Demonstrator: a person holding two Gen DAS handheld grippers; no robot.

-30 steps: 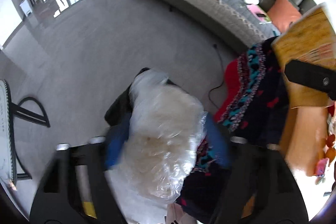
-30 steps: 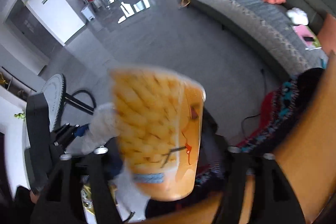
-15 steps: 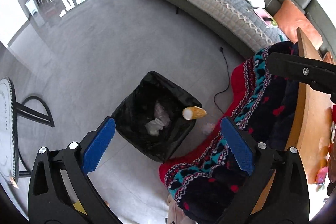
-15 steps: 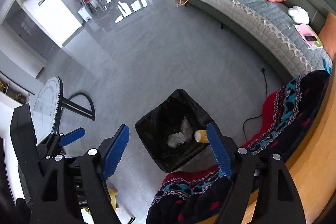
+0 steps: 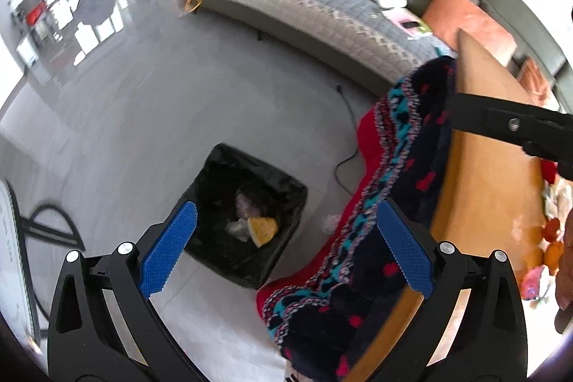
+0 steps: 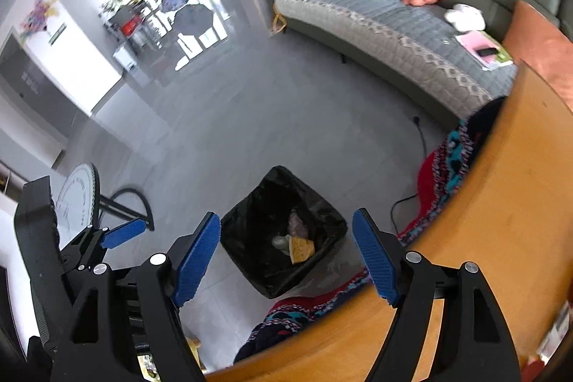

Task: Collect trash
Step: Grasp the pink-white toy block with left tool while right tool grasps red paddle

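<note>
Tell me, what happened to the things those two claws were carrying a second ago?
Both were let go. The left gripper dropped its clear plastic wad and the right gripper its yellow snack packet; both now lie inside the black-lined bin, and both grippers are open and empty. The bin, blanket and sofa have not moved.

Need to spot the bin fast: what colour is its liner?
Black; the bin shows best in the right wrist view.

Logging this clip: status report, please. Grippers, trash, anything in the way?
Left gripper open, empty. Right gripper open, empty. Yellow snack bag and clear plastic inside bin. White scrap on floor beside bin.
</note>
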